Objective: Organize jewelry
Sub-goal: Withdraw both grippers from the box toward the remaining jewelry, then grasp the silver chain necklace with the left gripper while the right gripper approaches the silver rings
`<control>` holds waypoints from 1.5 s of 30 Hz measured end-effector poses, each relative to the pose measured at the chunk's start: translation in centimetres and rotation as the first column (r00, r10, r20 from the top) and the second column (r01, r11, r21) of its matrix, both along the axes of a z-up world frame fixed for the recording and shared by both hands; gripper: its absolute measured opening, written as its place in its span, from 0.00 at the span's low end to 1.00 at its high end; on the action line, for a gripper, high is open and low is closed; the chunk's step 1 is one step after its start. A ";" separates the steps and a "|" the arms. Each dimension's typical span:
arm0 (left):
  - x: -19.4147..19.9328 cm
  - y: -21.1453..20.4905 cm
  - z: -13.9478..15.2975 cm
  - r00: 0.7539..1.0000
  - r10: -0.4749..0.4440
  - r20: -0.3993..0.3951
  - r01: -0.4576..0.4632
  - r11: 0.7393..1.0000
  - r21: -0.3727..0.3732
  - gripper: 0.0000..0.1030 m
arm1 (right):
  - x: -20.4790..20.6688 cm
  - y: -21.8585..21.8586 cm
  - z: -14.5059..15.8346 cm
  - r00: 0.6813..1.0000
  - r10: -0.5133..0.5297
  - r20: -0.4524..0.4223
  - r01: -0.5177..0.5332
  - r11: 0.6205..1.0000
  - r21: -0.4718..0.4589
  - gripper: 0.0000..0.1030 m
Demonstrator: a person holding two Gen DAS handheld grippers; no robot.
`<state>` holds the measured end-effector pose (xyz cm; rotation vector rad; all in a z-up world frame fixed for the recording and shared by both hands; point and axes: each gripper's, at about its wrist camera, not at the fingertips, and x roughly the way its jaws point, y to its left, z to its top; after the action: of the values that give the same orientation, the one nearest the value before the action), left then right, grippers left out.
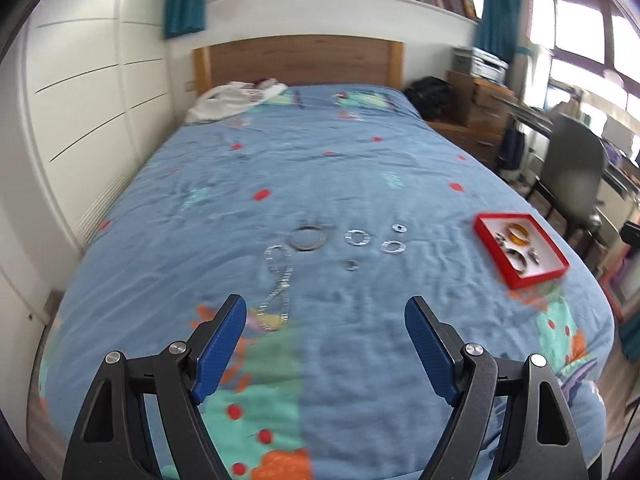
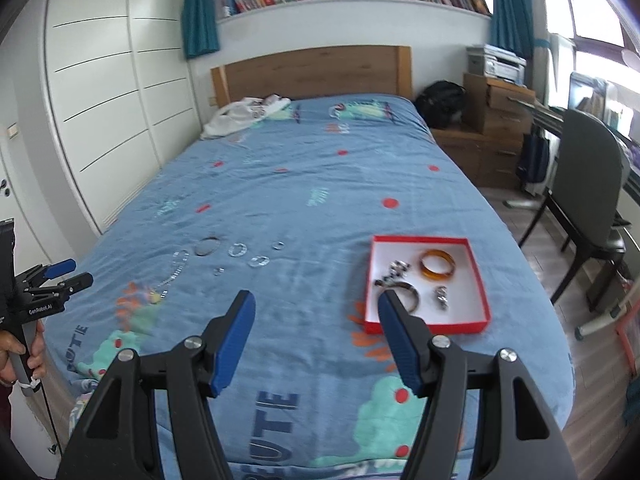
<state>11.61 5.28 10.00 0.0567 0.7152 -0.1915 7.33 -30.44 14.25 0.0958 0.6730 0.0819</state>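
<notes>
Loose jewelry lies on the blue bedspread: a silver chain (image 1: 278,280), a dark bangle (image 1: 307,237), and several small clear rings (image 1: 357,237). A red tray (image 1: 520,249) at the right holds an orange bangle (image 2: 437,265), a dark bangle (image 2: 412,295) and small pieces. My left gripper (image 1: 325,312) is open and empty, hovering just short of the chain. My right gripper (image 2: 316,306) is open and empty, above the bed left of the red tray (image 2: 428,282). The left gripper also shows in the right wrist view (image 2: 66,274) at the bed's left edge.
The bed (image 1: 320,168) has a wooden headboard (image 1: 298,60) and white cloth (image 1: 236,98) near the pillows. A white wardrobe (image 1: 88,100) runs along the left. A grey chair (image 2: 588,200), wooden drawers (image 2: 496,120) and a desk stand at the right.
</notes>
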 end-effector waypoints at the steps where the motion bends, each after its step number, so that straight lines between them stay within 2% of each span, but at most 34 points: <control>1: -0.1 0.7 -0.1 1.000 0.020 0.001 -0.020 1.000 -0.001 0.79 | 0.1 0.5 0.1 1.000 0.007 0.005 -0.007 1.000 -0.001 0.61; 8: 0.6 3.3 -1.8 0.995 0.095 -0.032 -0.095 0.995 -0.027 0.80 | 1.6 2.9 -0.6 0.998 0.056 0.006 -0.056 0.998 0.022 0.61; 16: 3.2 4.4 -5.6 0.991 0.117 -0.071 -0.120 0.992 -0.039 0.80 | 4.2 4.7 -3.9 0.997 0.074 -0.021 -0.072 0.996 0.054 0.61; 32: 12.1 5.0 -11.5 0.989 0.054 -0.138 -0.057 0.998 -0.019 0.80 | 13.4 10.3 -11.0 0.989 0.104 -0.106 -0.092 0.990 0.109 0.61; 45: 18.2 4.3 -16.0 0.985 -0.024 -0.169 0.019 0.999 -0.031 0.80 | 21.7 15.1 -15.8 0.973 0.168 -0.159 -0.153 0.983 0.103 0.61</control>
<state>29.79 9.59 -6.02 0.0204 0.8814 -0.2294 29.07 -15.39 -1.53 0.1364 0.8447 0.2626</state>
